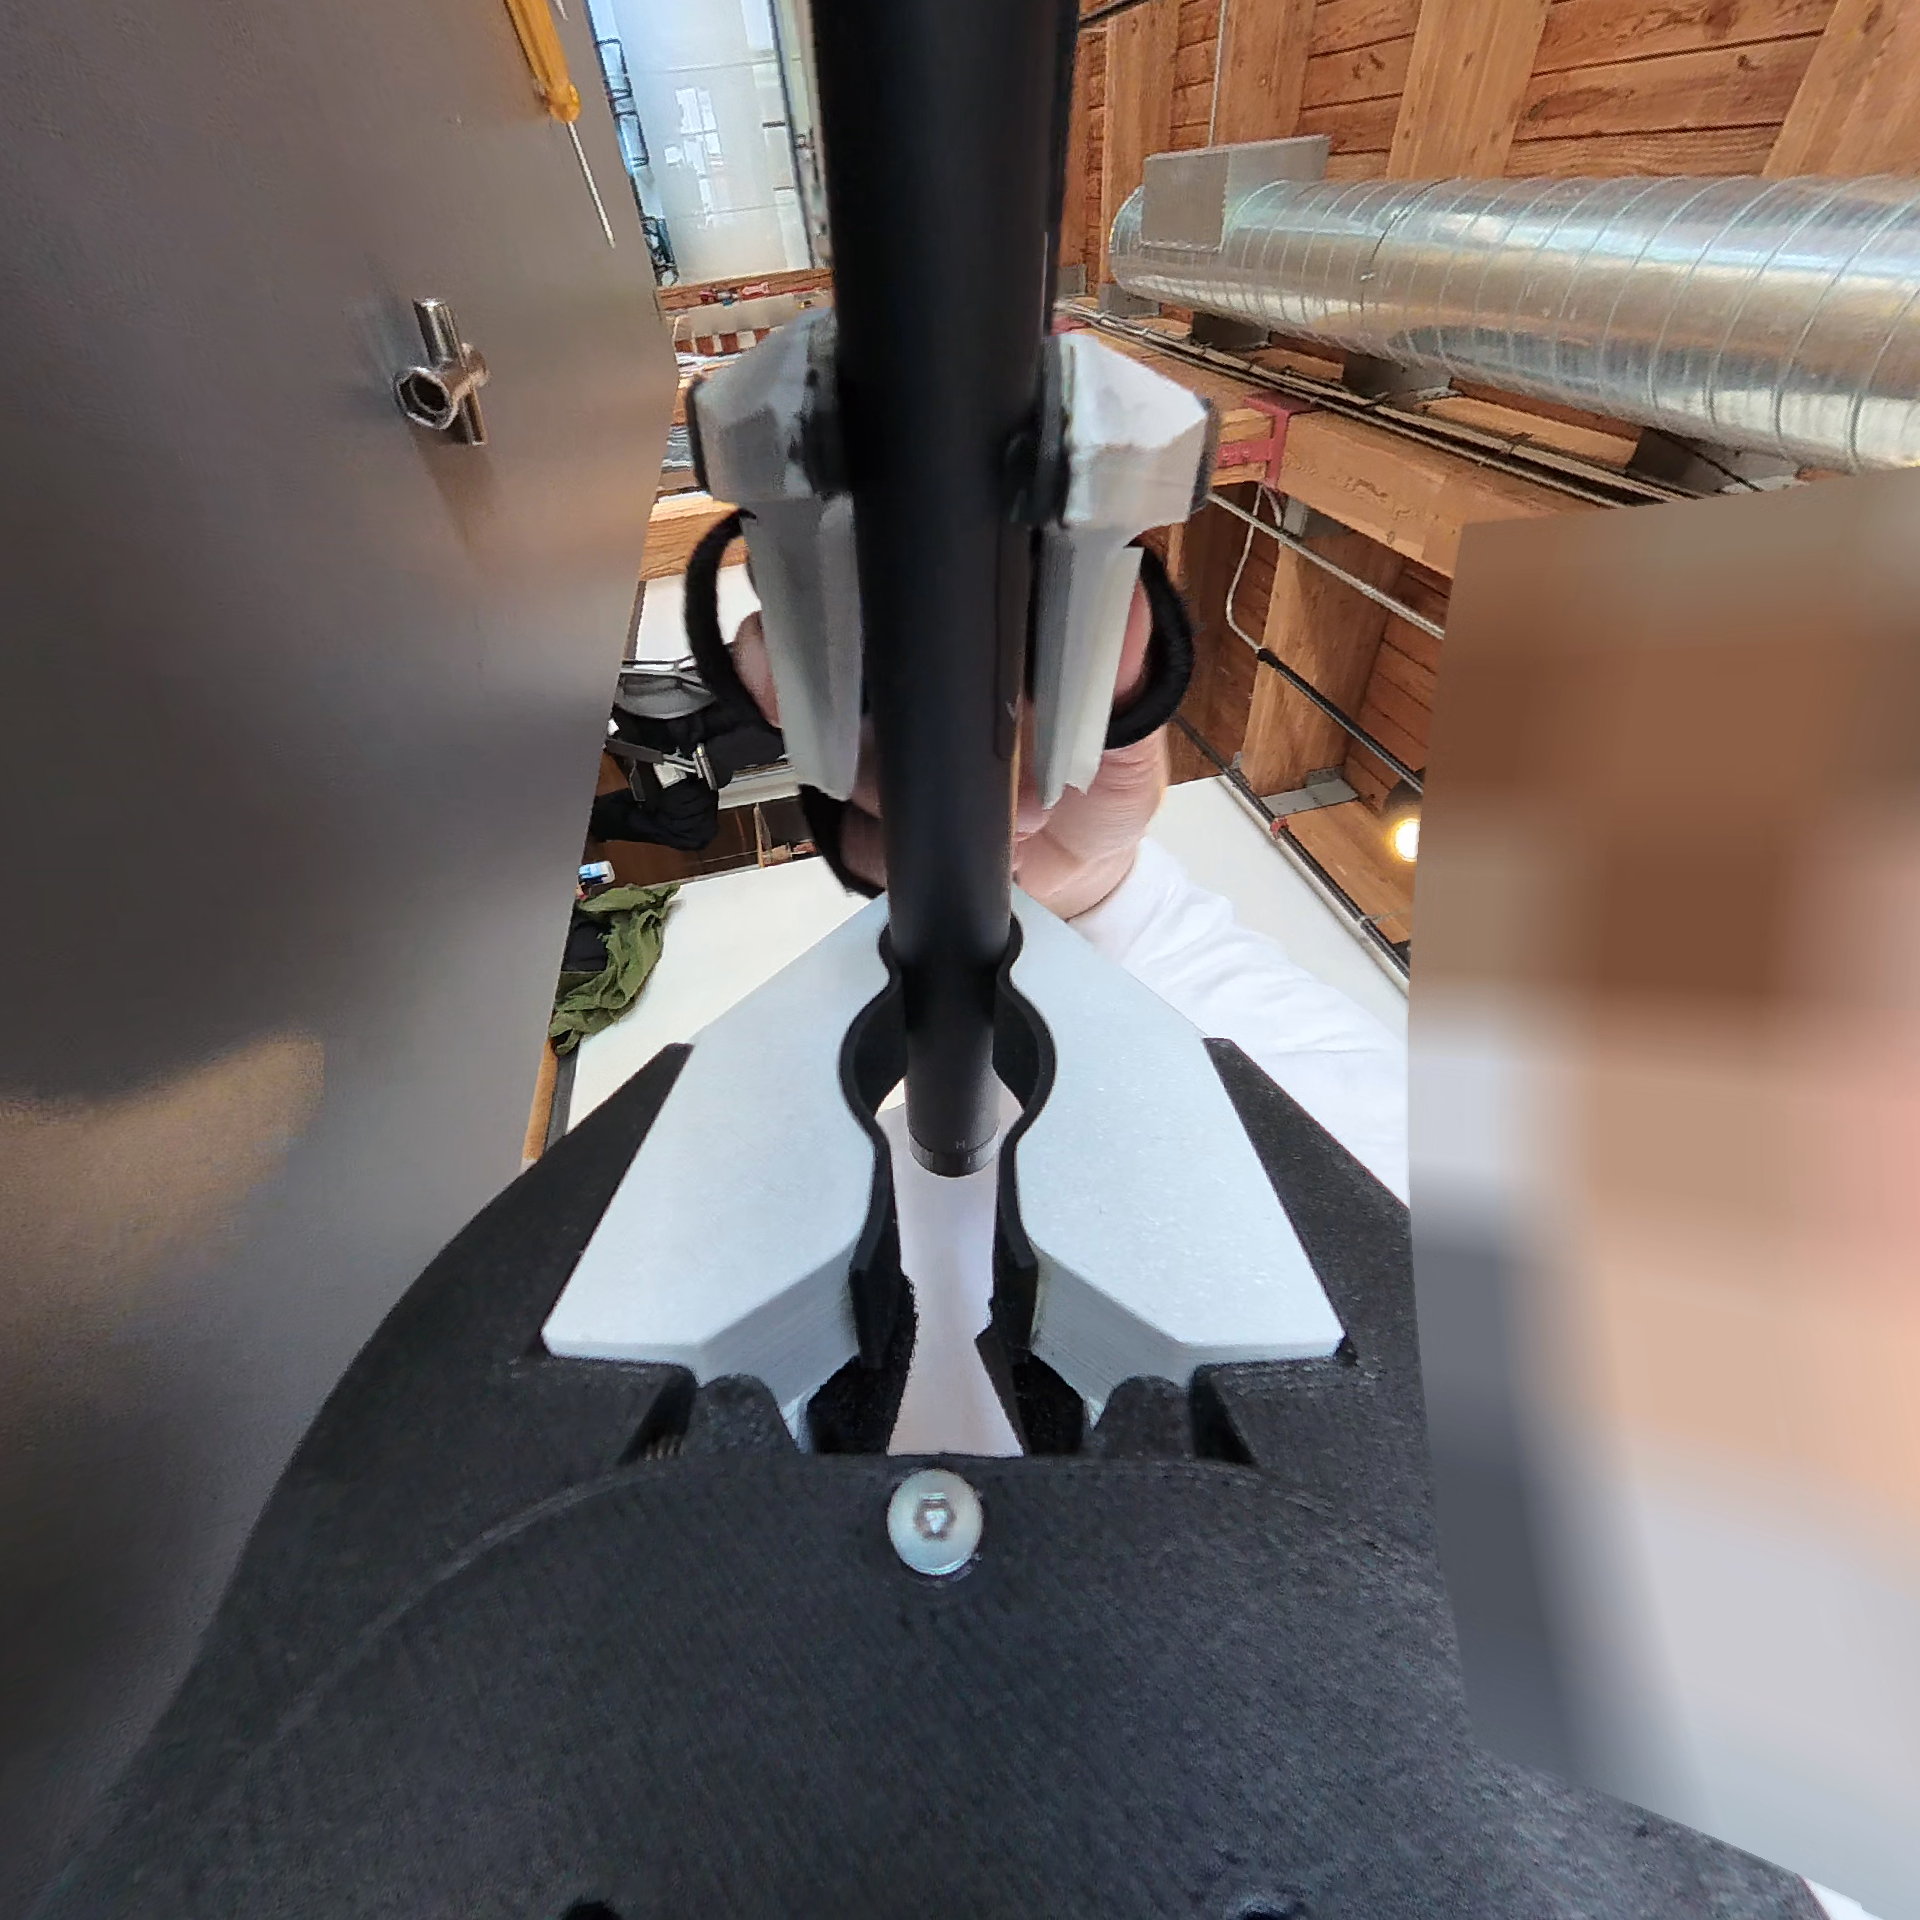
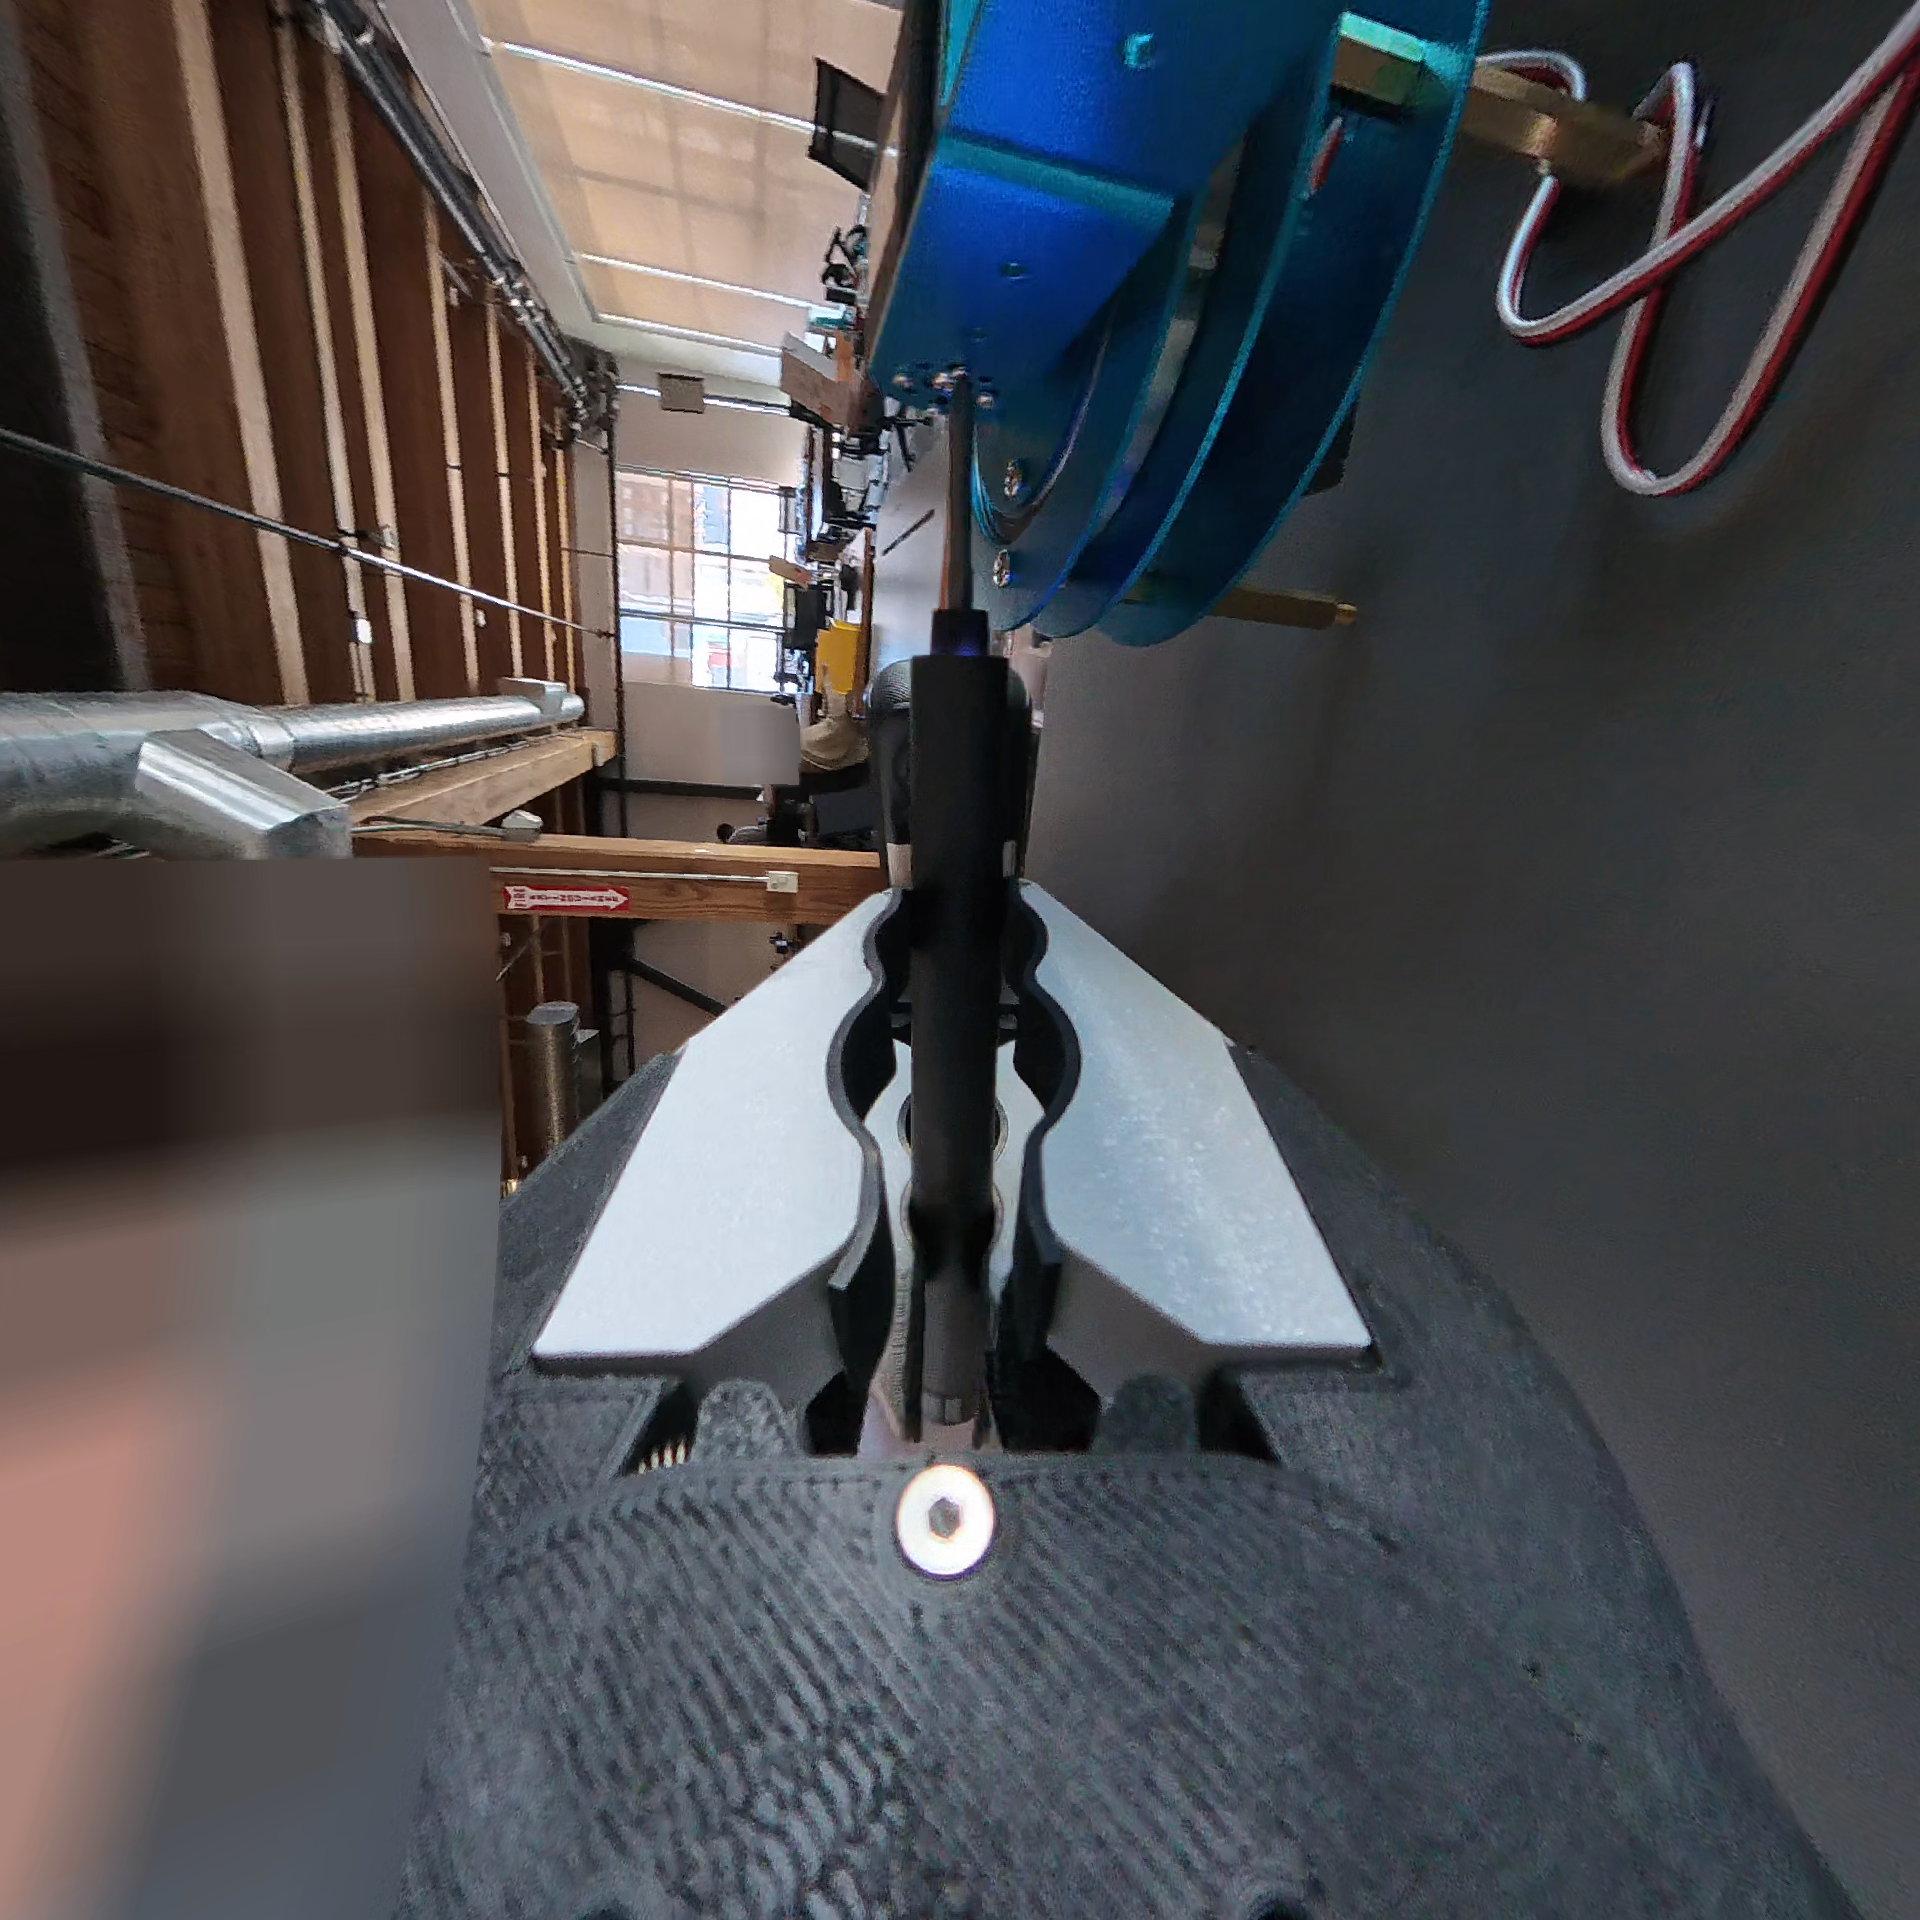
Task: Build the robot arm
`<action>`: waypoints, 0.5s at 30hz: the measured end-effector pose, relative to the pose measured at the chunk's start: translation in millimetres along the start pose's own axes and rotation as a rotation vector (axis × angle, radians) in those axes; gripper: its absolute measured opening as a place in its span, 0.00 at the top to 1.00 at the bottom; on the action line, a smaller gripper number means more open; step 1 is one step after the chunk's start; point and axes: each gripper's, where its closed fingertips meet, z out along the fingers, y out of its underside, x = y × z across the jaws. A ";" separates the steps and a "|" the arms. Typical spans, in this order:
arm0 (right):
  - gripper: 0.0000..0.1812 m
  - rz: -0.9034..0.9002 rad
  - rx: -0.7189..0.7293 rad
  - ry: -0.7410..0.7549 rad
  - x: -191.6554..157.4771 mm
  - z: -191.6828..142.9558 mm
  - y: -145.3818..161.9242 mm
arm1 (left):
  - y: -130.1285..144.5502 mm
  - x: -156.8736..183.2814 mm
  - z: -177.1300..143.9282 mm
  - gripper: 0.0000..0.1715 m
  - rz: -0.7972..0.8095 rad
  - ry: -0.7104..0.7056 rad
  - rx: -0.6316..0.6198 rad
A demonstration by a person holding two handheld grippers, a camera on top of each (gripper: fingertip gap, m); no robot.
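My left gripper (image 1: 948, 935) is shut on the rear end of a black screwdriver (image 1: 935, 520), whose handle runs forward out of the top of the view. Farther along the handle, the right gripper (image 1: 940, 447) also clamps it, with a hand (image 1: 1091, 821) behind. In the right wrist view, my right gripper (image 2: 956, 914) is shut on the same black screwdriver (image 2: 954, 1039). Its thin bit (image 2: 961, 499) reaches a screw on the edge of a blue plate assembly (image 2: 1039, 208). Whether the bit sits in the screw head cannot be told.
A grey mat (image 2: 1558, 935) lies under the blue assembly, with red-and-white wires (image 2: 1662, 312) and brass standoffs (image 2: 1538, 114). On the grey mat (image 1: 260, 623) sit a metal cross-shaped wrench (image 1: 442, 369) and a yellow-handled screwdriver (image 1: 551, 73). A white sleeve (image 1: 1226, 987) is close by. One gripper's finger ends stand about 9 centimetres off the other's.
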 end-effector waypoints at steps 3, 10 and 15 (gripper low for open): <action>0.91 -0.028 0.010 -0.031 -1.5 -0.3 -1.9 | -1.8 1.8 0.2 0.96 -0.002 0.020 0.010; 0.91 0.020 0.068 -0.089 1.0 0.8 -4.2 | -4.3 -4.0 -1.5 0.95 -0.028 0.029 0.034; 0.89 0.001 0.102 -0.123 -2.2 0.5 -9.4 | -9.4 -1.4 -2.4 0.95 -0.002 0.016 0.060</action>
